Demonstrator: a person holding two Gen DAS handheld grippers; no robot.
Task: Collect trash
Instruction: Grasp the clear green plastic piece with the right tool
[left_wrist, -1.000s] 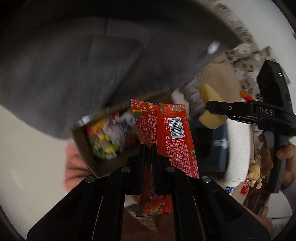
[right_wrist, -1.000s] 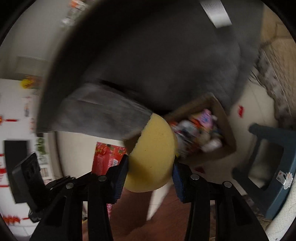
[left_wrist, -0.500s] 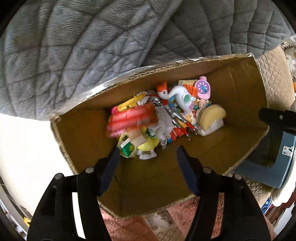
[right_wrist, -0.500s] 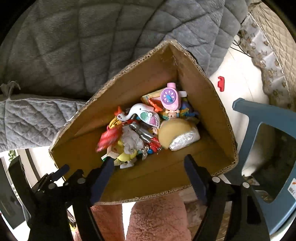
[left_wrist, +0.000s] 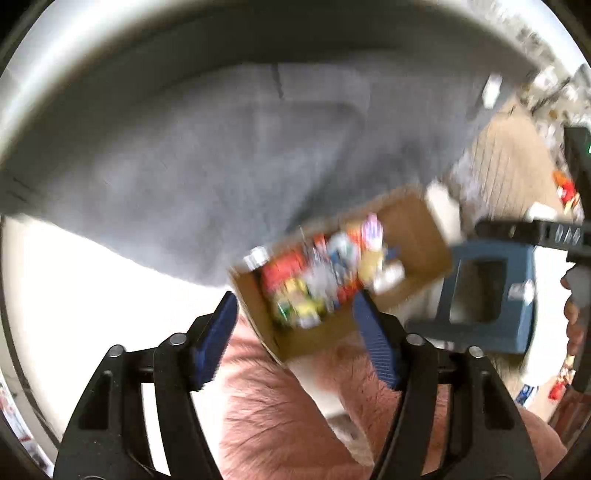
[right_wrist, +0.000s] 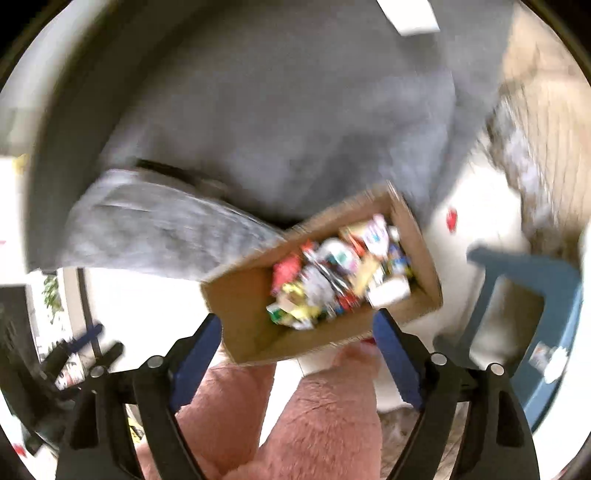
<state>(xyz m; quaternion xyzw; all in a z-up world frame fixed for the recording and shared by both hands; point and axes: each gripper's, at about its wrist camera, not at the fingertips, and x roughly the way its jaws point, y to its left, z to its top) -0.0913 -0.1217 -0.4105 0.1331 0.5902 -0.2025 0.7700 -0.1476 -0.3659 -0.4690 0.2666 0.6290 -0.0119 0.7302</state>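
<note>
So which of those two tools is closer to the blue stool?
Right. The right tool hangs above the cardboard box, blue stool close on its right; the left tool is further left. Both tools' jaws have just been opening, nothing between them.

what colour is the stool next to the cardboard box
Blue, a dusty slate shade. The stool shows best in the right wrist view.

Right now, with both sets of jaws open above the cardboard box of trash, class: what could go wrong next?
1. The cardboard box holds a heap of trash; another drop might roll off onto the floor.
2. The blue stool stands close beside the box and could be knocked.
3. Both views are blurred, so aiming the left gripper or right gripper looks unreliable.
</note>
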